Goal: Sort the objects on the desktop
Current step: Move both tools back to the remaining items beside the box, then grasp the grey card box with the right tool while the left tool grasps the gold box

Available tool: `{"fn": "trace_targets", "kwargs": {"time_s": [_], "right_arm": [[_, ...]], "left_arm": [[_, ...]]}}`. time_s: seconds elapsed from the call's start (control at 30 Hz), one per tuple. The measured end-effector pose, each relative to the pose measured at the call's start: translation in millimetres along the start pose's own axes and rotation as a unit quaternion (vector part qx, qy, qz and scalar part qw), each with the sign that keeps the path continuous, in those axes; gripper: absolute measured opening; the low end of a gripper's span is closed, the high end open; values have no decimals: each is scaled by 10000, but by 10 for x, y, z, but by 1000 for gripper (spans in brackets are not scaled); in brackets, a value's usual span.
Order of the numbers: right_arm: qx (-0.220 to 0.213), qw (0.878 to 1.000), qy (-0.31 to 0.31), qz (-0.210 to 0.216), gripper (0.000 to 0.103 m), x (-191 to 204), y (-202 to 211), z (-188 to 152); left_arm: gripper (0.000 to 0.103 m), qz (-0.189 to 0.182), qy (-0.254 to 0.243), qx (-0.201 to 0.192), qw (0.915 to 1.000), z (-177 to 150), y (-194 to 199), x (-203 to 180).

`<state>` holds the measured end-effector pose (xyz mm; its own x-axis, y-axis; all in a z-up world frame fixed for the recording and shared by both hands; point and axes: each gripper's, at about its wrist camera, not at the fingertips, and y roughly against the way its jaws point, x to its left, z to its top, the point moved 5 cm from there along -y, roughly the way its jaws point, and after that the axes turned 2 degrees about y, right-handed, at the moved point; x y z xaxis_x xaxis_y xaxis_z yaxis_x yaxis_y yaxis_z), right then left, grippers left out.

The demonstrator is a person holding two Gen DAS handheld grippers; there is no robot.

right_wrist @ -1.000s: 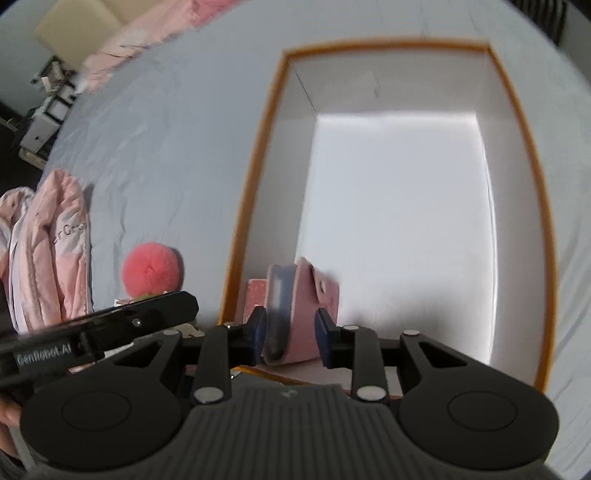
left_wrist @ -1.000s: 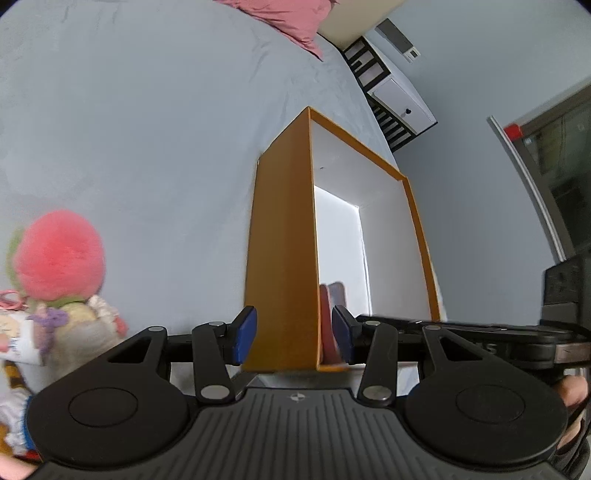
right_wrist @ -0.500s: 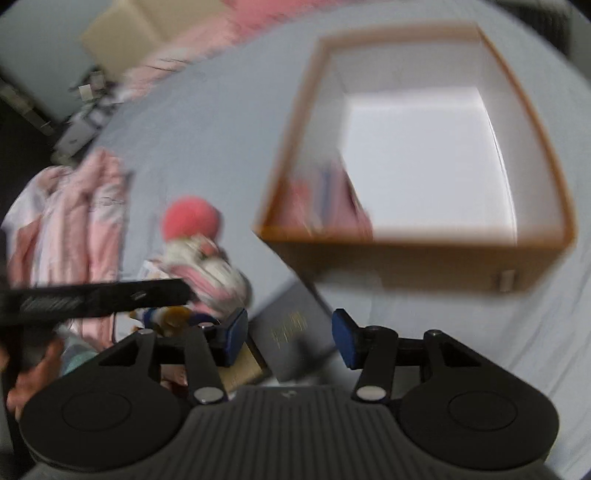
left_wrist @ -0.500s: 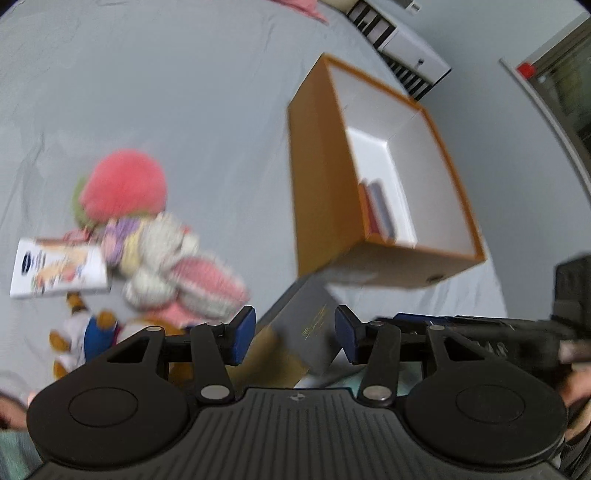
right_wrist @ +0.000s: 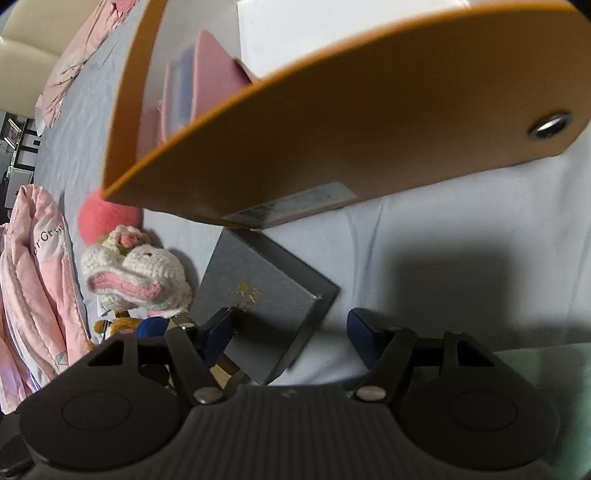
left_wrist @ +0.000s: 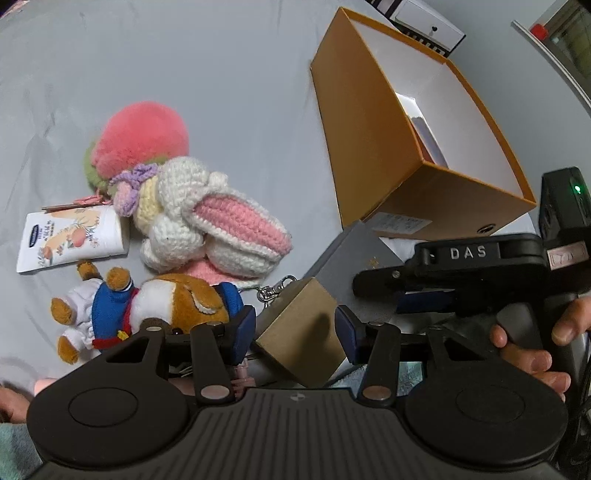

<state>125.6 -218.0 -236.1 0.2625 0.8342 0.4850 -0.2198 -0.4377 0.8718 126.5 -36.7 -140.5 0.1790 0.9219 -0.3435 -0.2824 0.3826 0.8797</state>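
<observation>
Pink wallet (right_wrist: 207, 70) lies in the orange box (left_wrist: 373, 155); both the left gripper (left_wrist: 295, 332) and the right gripper (right_wrist: 291, 334), its jaws just widened, stand released over the kraft box (left_wrist: 303, 332), grey box (right_wrist: 258, 295) and plush toys (left_wrist: 192, 221) left on the bed (left_wrist: 221, 74).

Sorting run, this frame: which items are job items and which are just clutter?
Job:
orange box
pink case, already in the box
grey box
brown box
crochet bunny
plush dog
pink pompom
tube

Lying about:
pink quilt
pink pillow
white cabinet

Both my grippers point steeply down: my left gripper (left_wrist: 294, 330) stands partly open, my right gripper (right_wrist: 291, 332) has just been opening wide, nothing clamped.
</observation>
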Motion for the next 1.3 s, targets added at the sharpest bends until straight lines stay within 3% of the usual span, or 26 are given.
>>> {"fn": "trace_targets", "kwargs": {"time_s": [0.17,0.27,0.33,0.57,0.77,0.9,1.07,1.13,1.3], "right_arm": [[172,9993,-231,227,78,-9,-148,39],[199,9988,-310,313,77,-11,-185,46],[159,9986,-283,423,68,9,-180,28],[-272,9979,-109,573,51,83,-15,-94],[-762,9949,464,477,38,269,332,-264],[-1046,9853,1328,-241,37,386,652,-374],[-967,9611,2262,-1257,37,375,809,-357],[-870,9584,2354,-1357,37,383,696,-330],[-715,9687,2088,-1136,36,195,448,-225]], "left_arm": [[56,18,-229,270,9994,-39,-160,-18],[62,-101,-256,332,9991,-51,-212,-3],[65,-163,-288,361,9988,-45,-222,5],[80,-182,-646,378,9970,-75,-260,-76],[82,-110,-872,307,9957,-71,-221,-86],[87,31,-1088,281,9937,-82,-243,-139],[81,501,-1585,264,9857,-150,-348,-229],[79,486,-1590,259,9857,-164,-321,-242],[73,377,-1275,84,9911,-171,-125,-138]]}}
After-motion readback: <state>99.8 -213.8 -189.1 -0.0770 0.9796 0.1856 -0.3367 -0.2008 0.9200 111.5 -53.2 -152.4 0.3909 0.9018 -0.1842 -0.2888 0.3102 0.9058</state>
